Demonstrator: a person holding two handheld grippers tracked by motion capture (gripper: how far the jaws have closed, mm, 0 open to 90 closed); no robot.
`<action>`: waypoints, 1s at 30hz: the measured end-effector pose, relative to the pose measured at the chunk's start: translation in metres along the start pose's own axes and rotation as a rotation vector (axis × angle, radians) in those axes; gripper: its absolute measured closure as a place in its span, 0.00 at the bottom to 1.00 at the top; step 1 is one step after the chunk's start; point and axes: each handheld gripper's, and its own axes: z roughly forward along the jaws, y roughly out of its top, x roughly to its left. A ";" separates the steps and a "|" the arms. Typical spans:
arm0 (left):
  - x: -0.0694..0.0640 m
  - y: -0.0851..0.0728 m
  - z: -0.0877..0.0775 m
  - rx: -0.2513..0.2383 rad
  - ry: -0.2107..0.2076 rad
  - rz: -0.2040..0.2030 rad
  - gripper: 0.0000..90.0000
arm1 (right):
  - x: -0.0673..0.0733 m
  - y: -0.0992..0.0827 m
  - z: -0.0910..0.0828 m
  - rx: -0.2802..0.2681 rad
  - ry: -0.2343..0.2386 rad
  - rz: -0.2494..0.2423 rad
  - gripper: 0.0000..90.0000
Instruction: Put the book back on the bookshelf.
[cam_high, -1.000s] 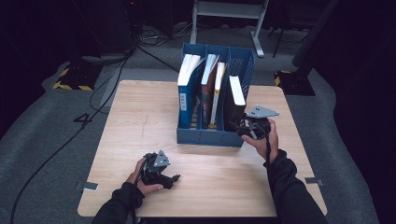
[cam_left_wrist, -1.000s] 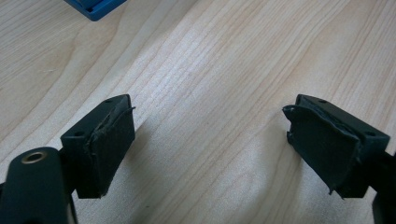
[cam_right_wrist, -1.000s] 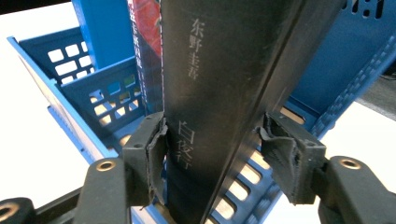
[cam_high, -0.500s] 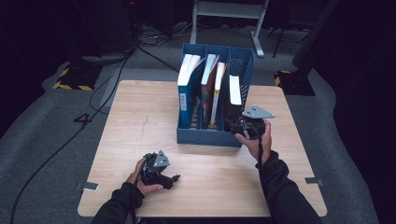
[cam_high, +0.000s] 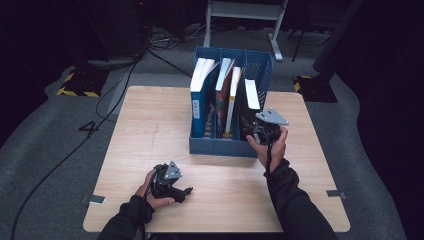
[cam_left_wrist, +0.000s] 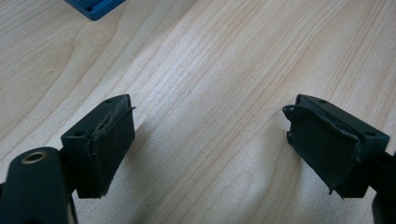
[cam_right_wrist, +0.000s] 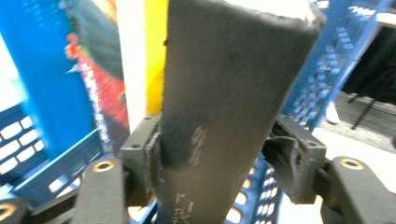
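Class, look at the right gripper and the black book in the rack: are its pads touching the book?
Touching. In the right gripper view, the right gripper has both pads pressed against the black book, the jaws having just been closing.

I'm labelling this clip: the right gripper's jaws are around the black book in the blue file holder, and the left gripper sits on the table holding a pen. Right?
Not quite. The left gripper holds nothing: the left gripper view shows bare table between its open jaws. The rest stands: the right gripper is around the black book in the blue file holder.

A light wooden table (cam_high: 150, 130) carries a blue file rack (cam_high: 220, 146) toward its far middle; the left gripper (cam_high: 186, 190) rests nearer than the rack
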 end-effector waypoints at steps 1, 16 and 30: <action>0.000 0.000 0.000 0.000 0.000 0.000 0.16 | -0.002 -0.001 0.000 0.003 -0.029 0.005 0.52; 0.000 0.000 0.000 0.001 -0.003 0.002 0.16 | -0.022 -0.003 0.019 0.003 -0.110 0.105 0.59; 0.000 0.001 0.001 0.001 -0.010 0.006 0.16 | -0.025 0.008 0.042 0.025 -0.126 0.118 0.58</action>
